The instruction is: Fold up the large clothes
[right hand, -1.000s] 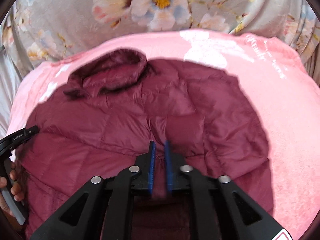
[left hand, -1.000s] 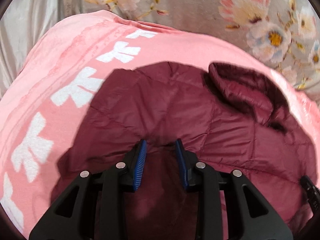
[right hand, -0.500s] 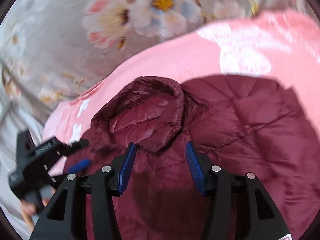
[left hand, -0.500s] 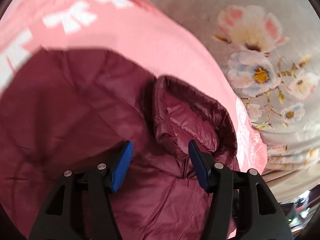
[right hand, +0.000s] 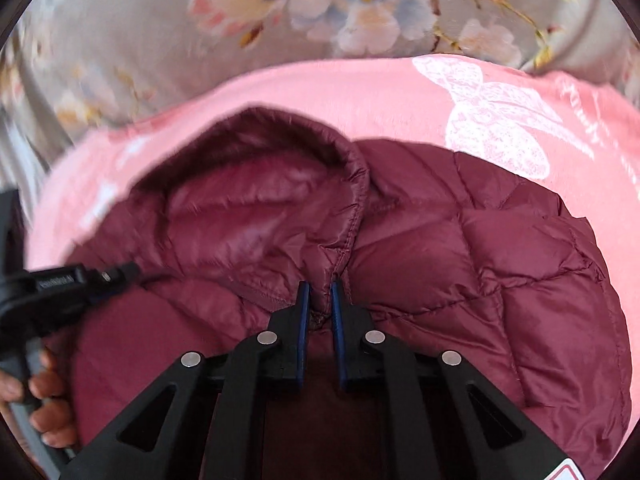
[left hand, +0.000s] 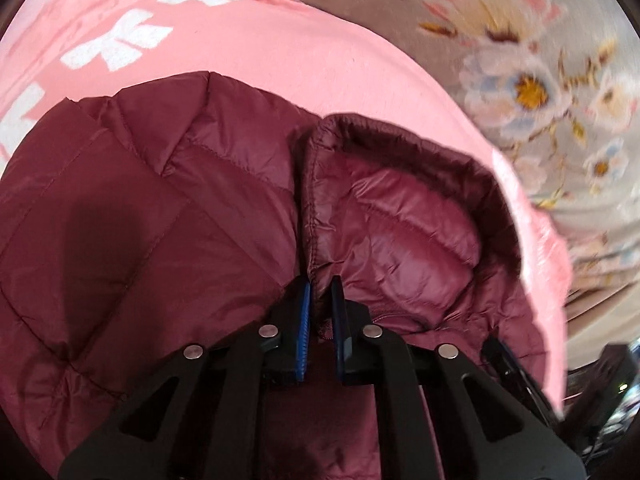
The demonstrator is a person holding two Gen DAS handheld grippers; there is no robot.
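Left wrist view first: the left gripper point(left hand: 320, 284) has its blue fingers point(left hand: 304, 320) pinched nearly together on the maroon puffer jacket point(left hand: 152, 248), right at the bottom corner of the hood's hemmed edge. So the fabric is clamped between them, only a thin fold thick. The hood point(left hand: 404, 216) opens up toward 1 o'clock from the fingertips, shiny lining facing up, while the quilted body spreads out toward 9 and 10 o'clock. Everything lies on a pink blanket point(left hand: 280, 48) with white prints, and a grey floral sheet point(left hand: 520, 80) shows past it at 1 to 2 o'clock.

Right wrist view: same deal on the other side. The right gripper point(right hand: 319, 284) is closed down on the jacket point(right hand: 480, 280) where the hood seam meets the collar, with a bit of fabric bunched between the fingers point(right hand: 338, 320). Here the hood point(right hand: 256, 208) sits at 11 o'clock and the quilted panel runs off to 3 o'clock. The left gripper point(right hand: 116, 270) pokes in at 9 o'clock, its tip on the jacket, with the person's hand point(right hand: 44, 400) gripping its handle at 8 o'clock.
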